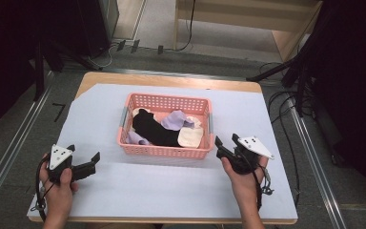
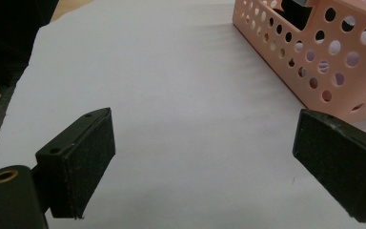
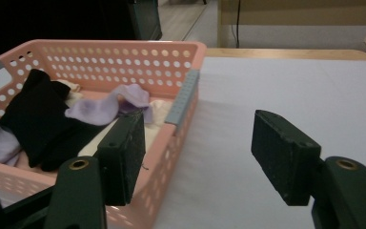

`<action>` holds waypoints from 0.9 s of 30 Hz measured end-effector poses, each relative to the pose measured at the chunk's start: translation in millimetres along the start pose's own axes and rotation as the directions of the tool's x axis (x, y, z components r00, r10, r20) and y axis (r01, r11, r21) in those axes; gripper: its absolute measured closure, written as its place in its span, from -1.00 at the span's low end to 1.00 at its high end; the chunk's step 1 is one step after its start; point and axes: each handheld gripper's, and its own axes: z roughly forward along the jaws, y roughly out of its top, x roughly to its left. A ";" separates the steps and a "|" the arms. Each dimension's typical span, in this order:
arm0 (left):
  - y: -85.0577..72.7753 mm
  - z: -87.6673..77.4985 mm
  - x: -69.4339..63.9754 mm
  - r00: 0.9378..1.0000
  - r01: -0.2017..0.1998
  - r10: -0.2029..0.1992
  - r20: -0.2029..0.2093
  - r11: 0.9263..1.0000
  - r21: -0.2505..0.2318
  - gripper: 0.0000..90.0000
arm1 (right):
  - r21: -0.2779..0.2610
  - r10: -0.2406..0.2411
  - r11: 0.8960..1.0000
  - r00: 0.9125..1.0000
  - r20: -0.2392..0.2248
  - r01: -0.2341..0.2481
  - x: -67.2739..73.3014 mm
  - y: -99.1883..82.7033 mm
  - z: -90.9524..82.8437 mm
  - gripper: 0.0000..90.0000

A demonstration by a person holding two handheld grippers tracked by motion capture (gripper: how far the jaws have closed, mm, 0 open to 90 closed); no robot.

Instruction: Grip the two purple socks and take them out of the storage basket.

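High view: a pink perforated plastic basket (image 1: 164,151) of black, lilac and cream cloths (image 1: 153,129) sits mid-counter (image 1: 171,186) on a pale sheet. At its 8 o'clock the left gripper (image 1: 85,155) gapes wide, empty; at 4 o'clock the right gripper (image 1: 225,141) likewise.

We note pink perforated basket (image 1: 164,151) mid-table on white sheet (image 1: 171,181), toward far edge. Inside we see black cloth (image 1: 151,128), lilac socks (image 1: 175,119), cream piece (image 1: 190,137).
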 end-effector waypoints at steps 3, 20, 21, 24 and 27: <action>0.0 0.0 -0.4 1.000 -0.003 0.003 -0.002 1.000 -0.001 -0.83 | 0.004 -0.004 1.000 1.000 -0.017 0.004 10.7 1.2 7.4 -0.13; 0.4 0.7 0.7 1.000 0.004 -0.004 0.001 1.000 0.007 -0.83 | 0.048 0.000 0.999 0.986 -0.165 0.009 81.1 1.5 53.7 0.23; 0.3 1.0 0.7 1.000 0.005 -0.005 0.001 1.000 0.005 -0.83 | 0.060 -0.006 0.998 0.987 -0.163 0.015 84.9 1.3 56.3 0.23; 0.6 0.6 1.0 1.000 0.004 -0.004 0.003 1.000 0.013 -0.83 | 0.079 -0.011 0.997 0.985 -0.170 0.025 94.9 0.8 63.0 0.23; 0.6 0.8 1.0 1.000 0.005 -0.005 0.004 1.000 0.013 -0.83 | 0.104 0.006 0.995 0.988 -0.153 0.010 101.8 1.1 67.0 0.24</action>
